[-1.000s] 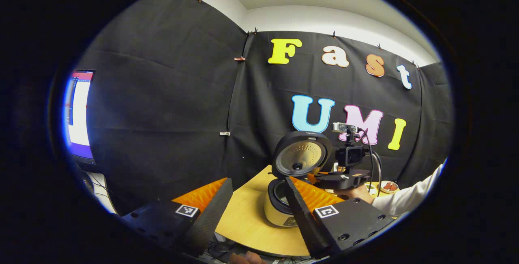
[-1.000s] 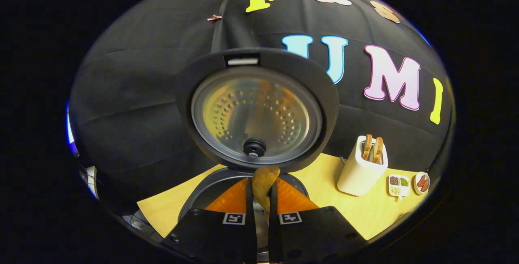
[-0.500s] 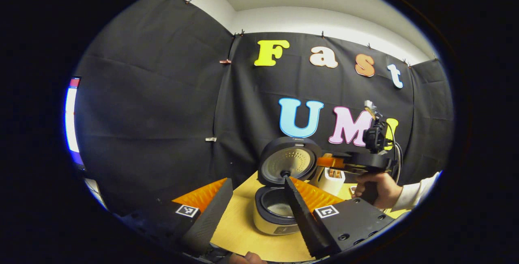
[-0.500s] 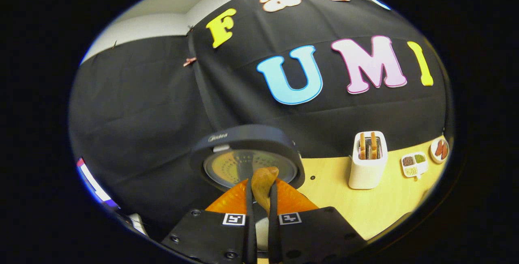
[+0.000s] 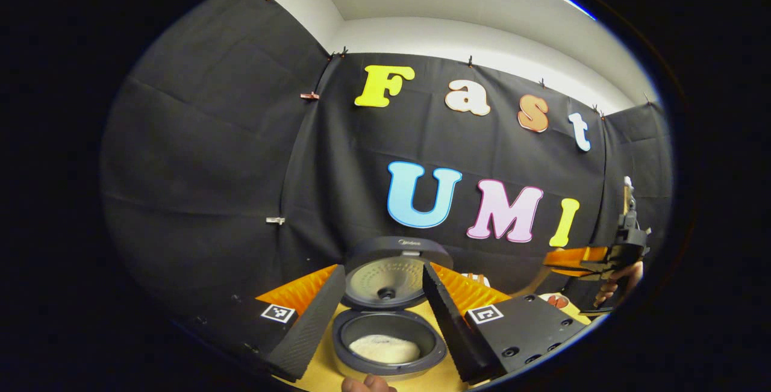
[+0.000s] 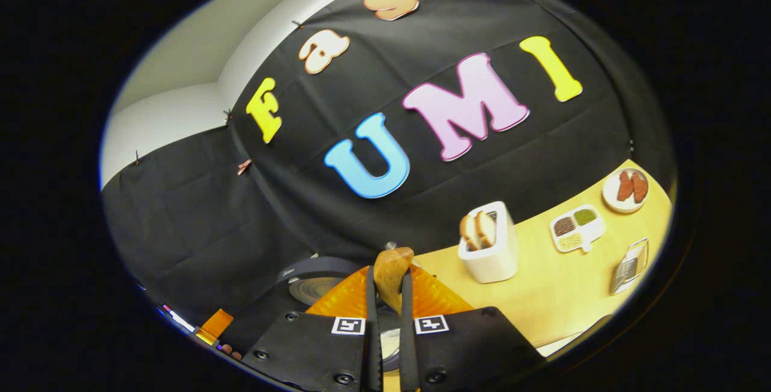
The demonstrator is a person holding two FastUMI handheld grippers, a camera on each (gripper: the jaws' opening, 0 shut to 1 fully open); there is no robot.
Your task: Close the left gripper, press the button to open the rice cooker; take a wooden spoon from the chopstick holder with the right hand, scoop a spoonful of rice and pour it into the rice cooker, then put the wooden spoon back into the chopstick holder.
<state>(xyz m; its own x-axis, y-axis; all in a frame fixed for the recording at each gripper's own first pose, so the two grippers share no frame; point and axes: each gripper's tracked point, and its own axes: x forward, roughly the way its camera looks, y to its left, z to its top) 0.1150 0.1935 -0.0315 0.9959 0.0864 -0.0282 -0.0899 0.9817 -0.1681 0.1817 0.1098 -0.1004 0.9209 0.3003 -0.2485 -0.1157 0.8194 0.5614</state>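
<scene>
Spoon [image 6: 391, 271] pinched in the right gripper [image 6: 385, 320] jaws, up near the toaster [image 6: 491, 247], left gripper [image 5: 382, 314] jaws spread wide over the open cooker [image 5: 388, 344], white rice [image 5: 384, 348] inside, on the worktop [image 6: 560, 283].

The rice cooker [image 5: 390, 344] stands on the wooden table with its round dark lid [image 5: 394, 271] raised upright and white rice in the inner pot. The wooden spoon [image 6: 390, 271] is clamped between two fingers, seemingly by its handle, its brown rounded end poking forward.
</scene>
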